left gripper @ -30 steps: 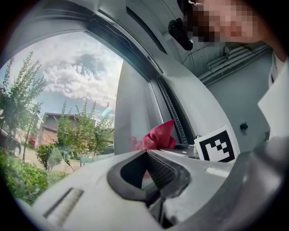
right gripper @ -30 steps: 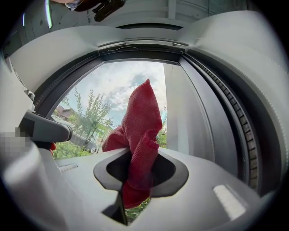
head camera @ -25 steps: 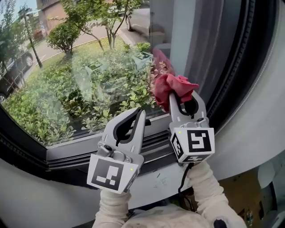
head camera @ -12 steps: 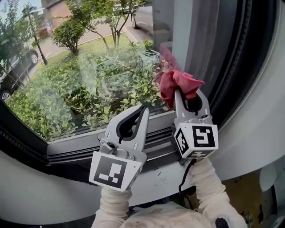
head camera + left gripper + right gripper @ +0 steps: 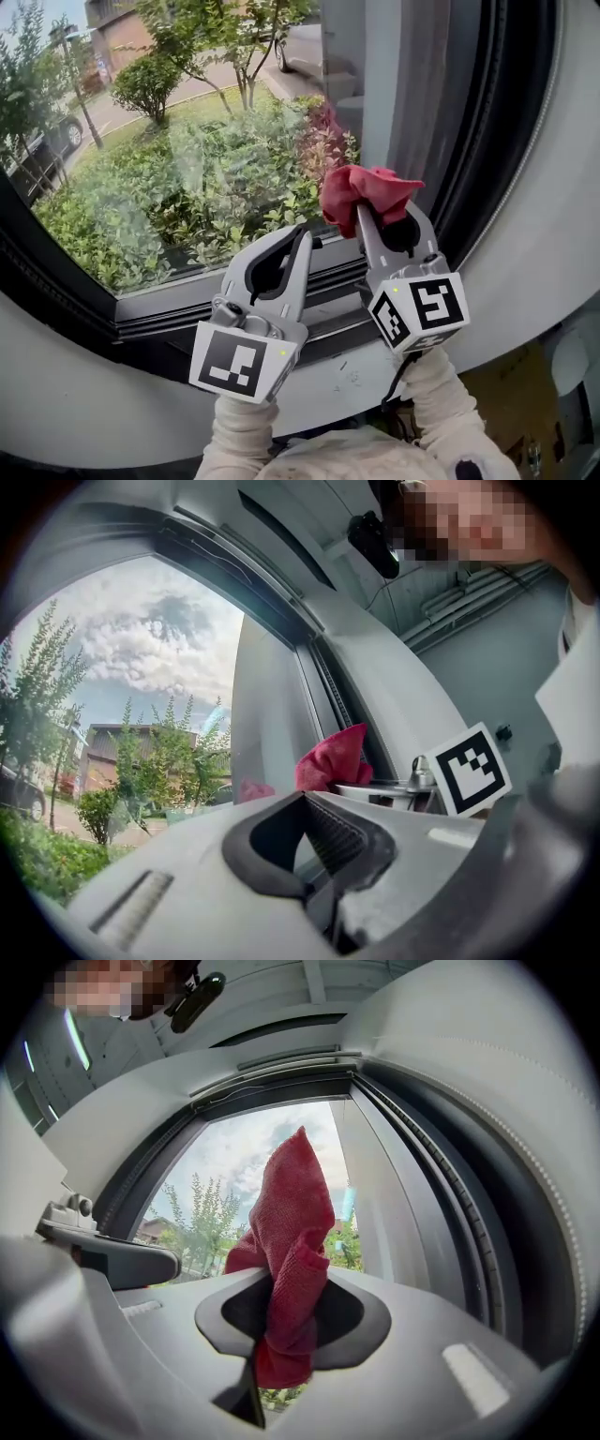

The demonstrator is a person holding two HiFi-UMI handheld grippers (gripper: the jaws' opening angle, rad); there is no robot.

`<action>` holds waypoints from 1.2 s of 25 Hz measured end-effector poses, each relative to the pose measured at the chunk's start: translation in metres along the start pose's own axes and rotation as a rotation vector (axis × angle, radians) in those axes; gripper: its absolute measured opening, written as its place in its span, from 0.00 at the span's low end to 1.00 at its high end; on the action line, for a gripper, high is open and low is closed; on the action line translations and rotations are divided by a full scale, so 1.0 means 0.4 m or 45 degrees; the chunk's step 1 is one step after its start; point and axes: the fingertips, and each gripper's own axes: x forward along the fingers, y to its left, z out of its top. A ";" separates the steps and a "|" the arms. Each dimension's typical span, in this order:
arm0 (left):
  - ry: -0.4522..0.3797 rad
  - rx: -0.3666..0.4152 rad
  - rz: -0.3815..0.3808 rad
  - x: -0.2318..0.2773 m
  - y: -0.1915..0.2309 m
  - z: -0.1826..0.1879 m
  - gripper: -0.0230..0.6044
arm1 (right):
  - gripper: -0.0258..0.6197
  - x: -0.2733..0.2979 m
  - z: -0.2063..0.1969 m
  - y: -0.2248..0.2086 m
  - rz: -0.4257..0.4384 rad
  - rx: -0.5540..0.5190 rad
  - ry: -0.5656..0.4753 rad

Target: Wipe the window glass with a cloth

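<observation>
**A:** Head view first. Where's the cloth?

**B:** The red cloth (image 5: 367, 190) is pinched in the right gripper (image 5: 386, 216). It's bunched just above the fingertips and seems pressed to the window glass (image 5: 187, 169), near the pane's lower right corner. The left gripper (image 5: 298, 236) sits just left of it, fingers closed on nothing, tips near the lower frame rail (image 5: 234, 302).

**A:** The left gripper view?

**B:** Its fingers meet at the tips, empty. The cloth shows beyond them, to the right.

**A:** The right gripper view?

**B:** The fingers are clamped on a fold of cloth. Most of it stands up past the tips, and a tail hangs behind them.

**A:** How would you wipe well from here?

**B:** I'd hold the wad flat on the glass, press evenly and sweep in overlapping passes away from the corner. The hard fingertips shouldn't touch the pane.

**A:** And the surroundings?

**B:** Smooth glass with faint reflections. There's a dark rubber seal (image 5: 506, 141) right of the fingers and a white sill (image 5: 94, 412) below them. Shrubs and a street lie outside.
</observation>
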 end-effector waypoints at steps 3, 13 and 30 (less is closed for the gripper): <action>-0.006 -0.002 -0.019 -0.031 -0.016 0.007 0.04 | 0.22 -0.075 -0.005 0.032 0.020 0.037 0.006; -0.011 -0.025 -0.063 -0.123 -0.067 0.018 0.04 | 0.22 -0.206 0.007 0.137 0.048 0.037 0.013; -0.009 -0.023 -0.039 -0.211 -0.110 0.052 0.04 | 0.22 -0.289 0.058 0.202 0.100 0.091 -0.003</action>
